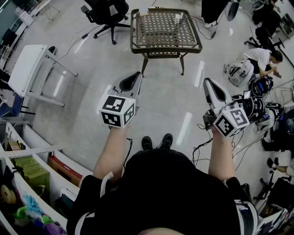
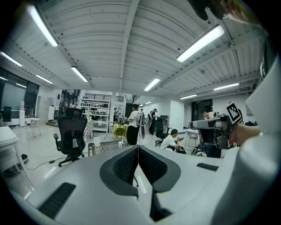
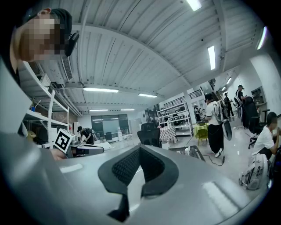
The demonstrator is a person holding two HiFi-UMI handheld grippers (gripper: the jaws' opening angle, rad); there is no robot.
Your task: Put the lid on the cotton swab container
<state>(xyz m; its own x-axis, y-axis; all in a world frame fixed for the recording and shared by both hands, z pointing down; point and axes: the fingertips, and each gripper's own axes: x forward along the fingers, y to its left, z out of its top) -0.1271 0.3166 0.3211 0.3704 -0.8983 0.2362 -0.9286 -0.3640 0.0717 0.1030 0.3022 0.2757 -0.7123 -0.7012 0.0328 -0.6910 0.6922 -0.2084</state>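
Observation:
A wicker table point(image 1: 165, 30) stands across the floor, well ahead of me. On its far right part stands a small white container point(image 1: 177, 19); no lid can be made out from here. The container shows small in the left gripper view point(image 2: 120, 143) and in the right gripper view point(image 3: 187, 150). I hold my left gripper point(image 1: 137, 75) at chest height, pointed at the table, its jaws shut and empty point(image 2: 138, 147). My right gripper point(image 1: 206, 81) is level with it on the right, also shut on nothing point(image 3: 139, 147).
A black office chair point(image 1: 108, 13) stands left of the wicker table. A white folding table point(image 1: 27, 66) is at the left, with shelves point(image 1: 27, 179) below it. A crouching person point(image 1: 262, 58), bags and cables point(image 1: 243, 105) crowd the right side.

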